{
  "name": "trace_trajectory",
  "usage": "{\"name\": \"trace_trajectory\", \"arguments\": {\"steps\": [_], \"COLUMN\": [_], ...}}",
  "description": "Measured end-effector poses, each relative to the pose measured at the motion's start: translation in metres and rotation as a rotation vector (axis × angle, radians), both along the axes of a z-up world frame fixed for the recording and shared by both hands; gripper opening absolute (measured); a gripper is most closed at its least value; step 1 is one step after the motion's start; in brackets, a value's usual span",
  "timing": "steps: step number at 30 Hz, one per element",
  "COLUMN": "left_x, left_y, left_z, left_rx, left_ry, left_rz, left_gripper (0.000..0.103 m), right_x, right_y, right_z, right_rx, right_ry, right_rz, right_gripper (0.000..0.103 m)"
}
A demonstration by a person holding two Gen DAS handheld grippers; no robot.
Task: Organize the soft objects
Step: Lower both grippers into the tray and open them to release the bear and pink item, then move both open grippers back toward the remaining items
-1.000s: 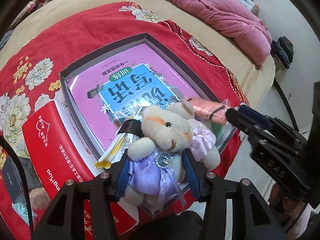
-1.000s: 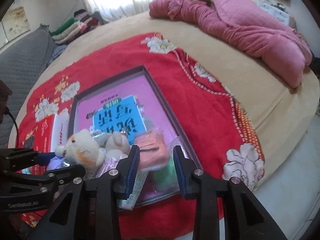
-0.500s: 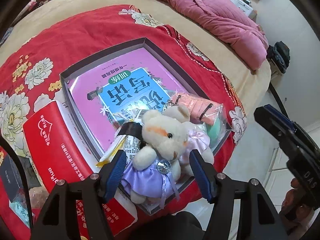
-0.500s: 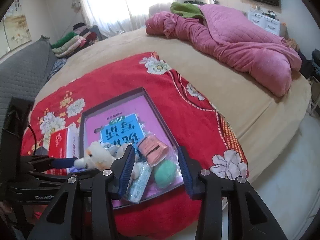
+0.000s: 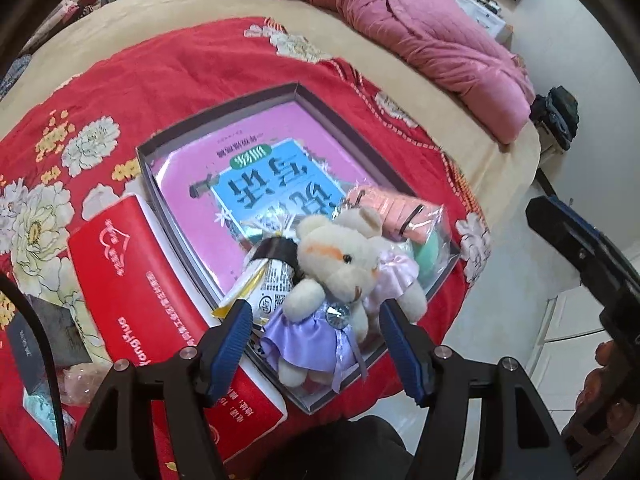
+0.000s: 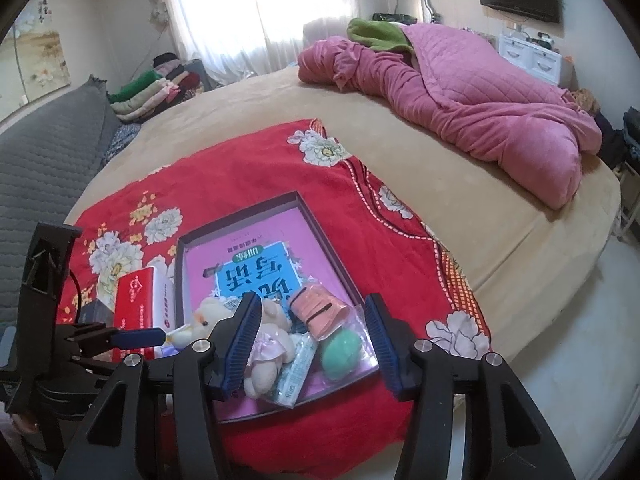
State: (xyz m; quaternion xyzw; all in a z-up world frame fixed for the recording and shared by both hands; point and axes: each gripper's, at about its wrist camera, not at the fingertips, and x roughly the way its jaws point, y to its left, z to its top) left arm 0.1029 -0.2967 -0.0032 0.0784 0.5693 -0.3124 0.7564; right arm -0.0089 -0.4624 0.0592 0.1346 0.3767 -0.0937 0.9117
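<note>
A cream plush bear (image 5: 340,256) in a shiny lilac satin dress lies in the near corner of a shallow, dark-walled cardboard box (image 5: 224,106), loose, with the left gripper (image 5: 316,344) just above it, blue ribbed fingers (image 5: 236,336) standing wide to either side and touching nothing. Leaning on the bear is a smaller plush figure in pale pink (image 6: 268,344). Beside them in the same corner sits a crinkly clear plastic bag (image 6: 340,328) holding a rolled salmon-pink cloth and a rounded mint-green sponge-like piece, with a printed sachet (image 5: 272,284) and what may be a slim yellow packet wedged against the bear. All rest on a glossy pink-and-blue workbook (image 5: 256,184) covering the box floor.

The right gripper (image 6: 308,340) hovers over the bag, its jaws having just been opening, nothing pressed between them. Judging by this, the soft items in sight are already gathered in the box and both grippers have let go. What remains is unclear: something pale and wrapped (image 5: 80,384) lies outside the box near a red carton (image 5: 132,280) on its left, too blurred to name.

The box sits on a red floral blanket (image 6: 360,208) spread over a round, tan-covered bed (image 6: 500,220), with a rumpled pink quilt (image 6: 480,108) at the far side.
</note>
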Motion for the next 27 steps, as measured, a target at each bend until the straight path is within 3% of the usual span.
{"name": "trace_trajectory", "arguments": {"steps": [6,11,27], "left_x": [-0.005,-0.012,-0.029], "left_y": [0.017,0.047,0.187], "left_z": [0.031,0.05,0.066], "left_rx": [-0.021,-0.02,0.032], "left_ry": [-0.08,-0.126,-0.201], "left_rz": [0.017,0.056,0.264], "left_gripper": [0.066,0.073,0.075], "right_x": [-0.007,-0.01,0.009], "right_y": [0.018,0.046,0.169], "right_z": [0.022,0.04,0.056], "right_rx": [-0.03,-0.051,-0.103], "right_ry": [-0.036,-0.074,-0.089], "right_rz": [0.026,0.075,0.32], "right_gripper": [0.063,0.071,0.074]}}
